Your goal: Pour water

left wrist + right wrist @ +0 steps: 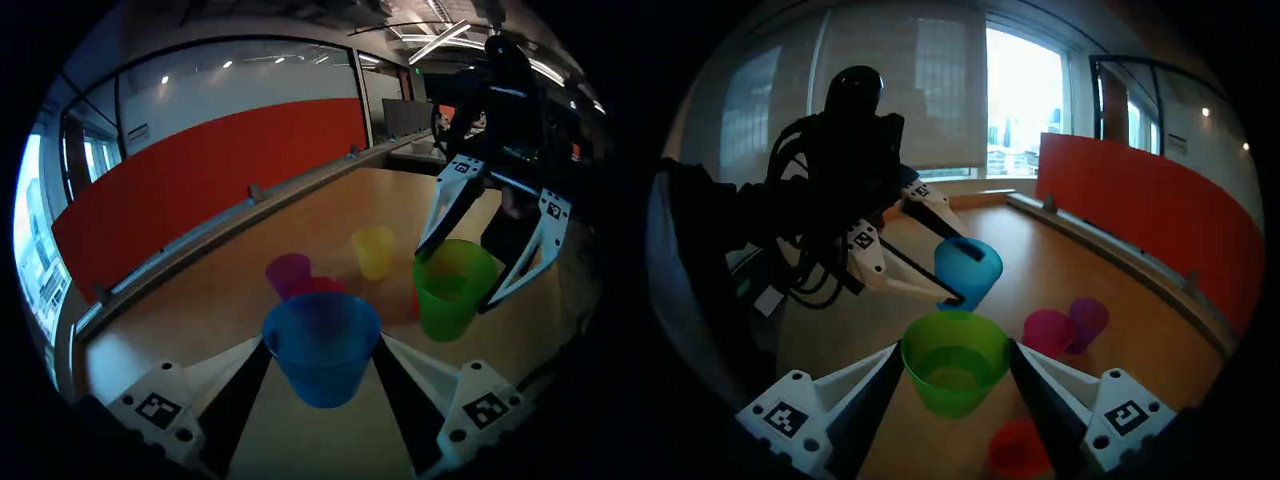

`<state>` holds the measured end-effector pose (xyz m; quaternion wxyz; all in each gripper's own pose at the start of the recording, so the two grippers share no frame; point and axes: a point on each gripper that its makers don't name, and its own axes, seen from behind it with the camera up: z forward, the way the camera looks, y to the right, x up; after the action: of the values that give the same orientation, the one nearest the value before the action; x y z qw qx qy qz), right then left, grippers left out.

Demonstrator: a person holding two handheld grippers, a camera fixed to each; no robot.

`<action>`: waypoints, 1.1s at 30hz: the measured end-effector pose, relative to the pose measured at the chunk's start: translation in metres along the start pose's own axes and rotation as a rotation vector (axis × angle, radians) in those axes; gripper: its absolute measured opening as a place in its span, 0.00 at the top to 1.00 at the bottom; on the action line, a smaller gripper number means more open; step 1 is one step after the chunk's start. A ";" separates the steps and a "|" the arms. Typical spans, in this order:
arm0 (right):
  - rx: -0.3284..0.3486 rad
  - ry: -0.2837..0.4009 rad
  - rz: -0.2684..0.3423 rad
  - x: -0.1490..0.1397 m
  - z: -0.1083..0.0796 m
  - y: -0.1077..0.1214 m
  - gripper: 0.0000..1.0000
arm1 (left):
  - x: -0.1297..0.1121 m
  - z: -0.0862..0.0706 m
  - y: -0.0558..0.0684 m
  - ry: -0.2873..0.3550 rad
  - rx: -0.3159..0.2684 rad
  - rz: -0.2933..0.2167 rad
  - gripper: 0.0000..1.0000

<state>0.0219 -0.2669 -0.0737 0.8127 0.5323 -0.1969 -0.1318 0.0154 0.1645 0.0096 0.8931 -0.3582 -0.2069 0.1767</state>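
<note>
Lining up the pour, I have the left gripper [322, 342] closed on the blue cup [322, 364], fingers pressing both sides, and the right gripper [956, 352] clamped on the green cup [954, 380] just right of it. Green seems to hold a little water, blue looks empty; next I must bring rims together and tilt green slowly.

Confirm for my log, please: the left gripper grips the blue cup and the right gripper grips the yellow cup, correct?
Not quite. The right gripper grips the green cup, as the right gripper view shows; the yellow cup stands free on the table. The left gripper does grip the blue cup.
</note>
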 end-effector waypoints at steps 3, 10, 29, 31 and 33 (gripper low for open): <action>0.008 -0.018 -0.004 -0.006 0.003 -0.001 0.06 | -0.010 0.005 0.001 -0.020 -0.010 -0.001 0.14; 0.025 -0.071 -0.006 -0.023 0.011 -0.001 0.06 | -0.031 0.017 0.000 -0.071 -0.020 0.010 0.14; 0.064 -0.183 -0.027 -0.059 0.034 -0.001 0.06 | -0.065 0.042 0.004 -0.129 -0.067 -0.007 0.14; 0.064 -0.190 -0.028 -0.061 0.036 0.000 0.06 | -0.067 0.044 0.004 -0.130 -0.069 -0.010 0.14; 0.064 -0.194 -0.030 -0.063 0.038 0.000 0.06 | -0.068 0.046 0.004 -0.133 -0.071 -0.011 0.14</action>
<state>-0.0510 -0.2711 -0.0715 0.7704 0.5457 -0.2708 -0.1883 -0.0664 0.1615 0.0203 0.8652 -0.3759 -0.2738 0.1876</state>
